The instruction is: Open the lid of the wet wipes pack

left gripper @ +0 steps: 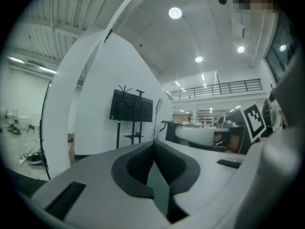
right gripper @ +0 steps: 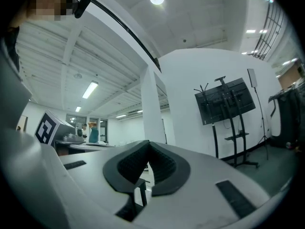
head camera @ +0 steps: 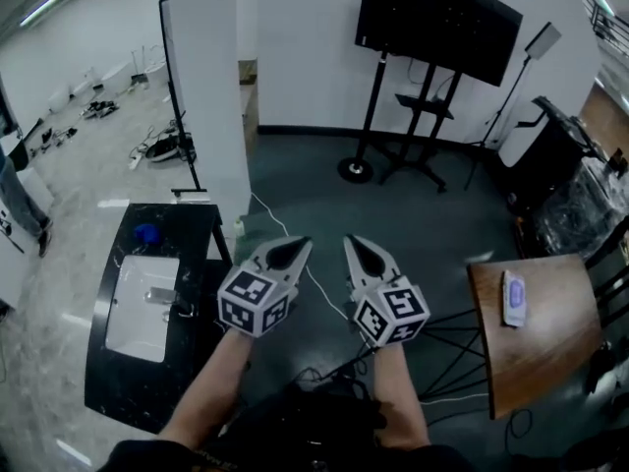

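Note:
The wet wipes pack (head camera: 514, 298), white with a pale purple lid, lies flat on a brown wooden table (head camera: 536, 347) at the right of the head view. My left gripper (head camera: 290, 252) and right gripper (head camera: 365, 254) are held side by side in mid-air over the dark floor, well left of the pack. Both point level and away from me. Each has its jaws closed tip to tip with nothing between them, as the left gripper (left gripper: 153, 144) and the right gripper (right gripper: 148, 145) show in their own views. Neither gripper view shows the pack.
A black table (head camera: 128, 362) with a white tray (head camera: 142, 308) and a blue object (head camera: 146, 233) stands at the left. A white pillar (head camera: 211, 87) rises ahead, and a screen on a stand (head camera: 432, 13) stands behind. A dark chair (head camera: 609, 278) sits by the brown table.

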Demonstrator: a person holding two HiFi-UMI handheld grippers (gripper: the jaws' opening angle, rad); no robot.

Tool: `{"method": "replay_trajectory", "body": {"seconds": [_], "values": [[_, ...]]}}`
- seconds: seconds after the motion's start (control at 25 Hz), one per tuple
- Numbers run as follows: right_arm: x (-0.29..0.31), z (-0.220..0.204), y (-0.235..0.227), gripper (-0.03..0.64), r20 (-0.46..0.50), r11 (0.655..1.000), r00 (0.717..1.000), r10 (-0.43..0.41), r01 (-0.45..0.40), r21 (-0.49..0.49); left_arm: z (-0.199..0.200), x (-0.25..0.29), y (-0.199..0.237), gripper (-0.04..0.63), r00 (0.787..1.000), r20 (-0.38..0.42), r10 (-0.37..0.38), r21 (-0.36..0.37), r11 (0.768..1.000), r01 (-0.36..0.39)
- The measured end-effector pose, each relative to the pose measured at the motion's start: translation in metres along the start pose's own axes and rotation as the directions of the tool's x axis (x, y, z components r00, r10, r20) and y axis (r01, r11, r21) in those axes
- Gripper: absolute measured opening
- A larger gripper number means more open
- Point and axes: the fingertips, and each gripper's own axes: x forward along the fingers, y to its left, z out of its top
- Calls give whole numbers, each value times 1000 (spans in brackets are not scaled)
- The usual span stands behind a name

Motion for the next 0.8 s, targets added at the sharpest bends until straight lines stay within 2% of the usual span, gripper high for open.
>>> {"method": "replay_trajectory", "body": {"seconds": [0.16,0.4,0.56,0.8], "values": [[-39,-15,-42,11,-25,989,989,-144,145,5,-22,39,-40,-5,988,-46,-146,3,989,146],[-94,-12,-104,11,-43,948,947,-318,318,11,-25,101,-98,-5,944,-111,-311,45,947,317],[-129,-16,-157,11,-42,907,907,-420,421,25,-32,150,-142,-5,900,-147,-410,60,905,422],[-185,-22,-234,11,-37,836,838,-544,545,58,-51,219,-214,-5,818,-207,-537,56,828,558]]}}
